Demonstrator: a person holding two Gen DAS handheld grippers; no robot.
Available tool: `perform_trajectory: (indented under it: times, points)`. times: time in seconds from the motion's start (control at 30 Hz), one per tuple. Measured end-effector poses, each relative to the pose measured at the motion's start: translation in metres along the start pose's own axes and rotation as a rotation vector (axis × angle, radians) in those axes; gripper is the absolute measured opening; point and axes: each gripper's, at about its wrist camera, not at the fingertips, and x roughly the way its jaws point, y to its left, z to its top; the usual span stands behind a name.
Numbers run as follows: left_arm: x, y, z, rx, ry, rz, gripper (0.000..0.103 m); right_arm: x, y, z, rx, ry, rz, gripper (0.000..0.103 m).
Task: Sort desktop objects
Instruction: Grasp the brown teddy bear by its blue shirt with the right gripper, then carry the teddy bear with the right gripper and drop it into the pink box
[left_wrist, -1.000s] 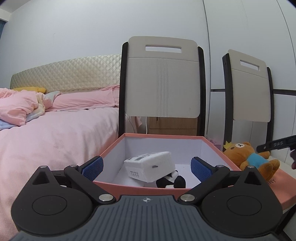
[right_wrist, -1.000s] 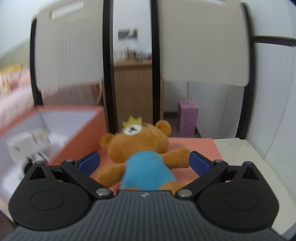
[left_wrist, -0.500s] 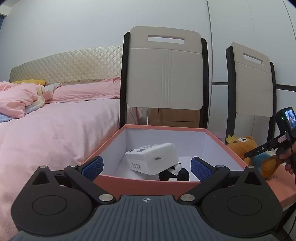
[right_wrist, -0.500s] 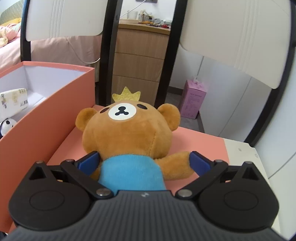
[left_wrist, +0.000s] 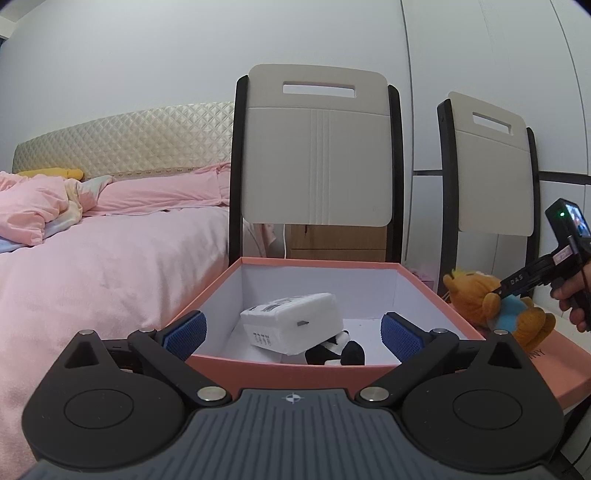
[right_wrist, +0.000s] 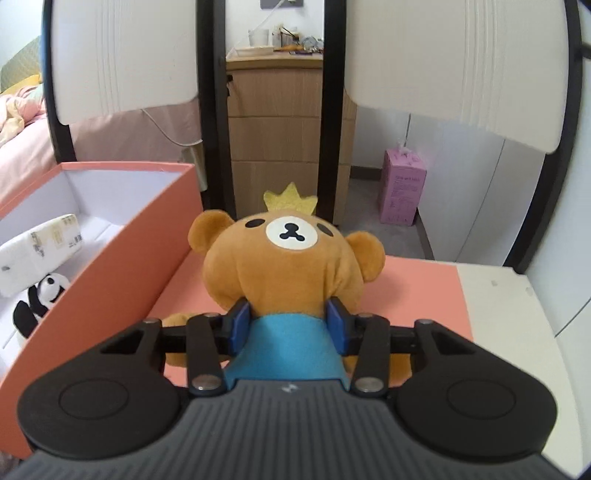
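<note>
A brown teddy bear (right_wrist: 291, 273) with a yellow crown and blue shirt lies on the pink box lid (right_wrist: 424, 284). My right gripper (right_wrist: 291, 325) is shut on the bear at its neck, both blue pads pressed into the plush; in the left wrist view the same bear (left_wrist: 480, 295) shows at the right with the right gripper (left_wrist: 496, 291) on it. My left gripper (left_wrist: 293, 332) stands open at the near rim of the pink box (left_wrist: 288, 365). Inside lie a white tissue pack (left_wrist: 295, 321) and a small panda toy (left_wrist: 338, 350).
Two chairs (left_wrist: 317, 147) stand behind the desk, with a wooden drawer unit (right_wrist: 273, 122) between them. A bed with pink bedding (left_wrist: 92, 258) is to the left. A pink carton (right_wrist: 402, 192) sits on the floor. White desk surface (right_wrist: 506, 314) lies right of the lid.
My right gripper moved in over the bear and closed its pads on the bear's neck. The left gripper stayed open at the box rim.
</note>
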Motion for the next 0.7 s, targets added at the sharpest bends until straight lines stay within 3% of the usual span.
perform_trajectory:
  times: [0.3,0.5,0.7]
  points:
    - [0.0,-0.001,0.001,-0.003,-0.003,-0.003,0.102,-0.028,0.003,0.008,0.004,-0.067,0.019,0.045]
    - [0.001,-0.001,0.0,-0.008,0.003,0.0,0.102,-0.062,0.017,0.034,-0.023,-0.179,0.047,0.045]
    - [0.001,-0.002,0.001,-0.009,0.003,0.002,0.102,-0.075,0.053,0.071,-0.082,-0.268,0.129,0.045]
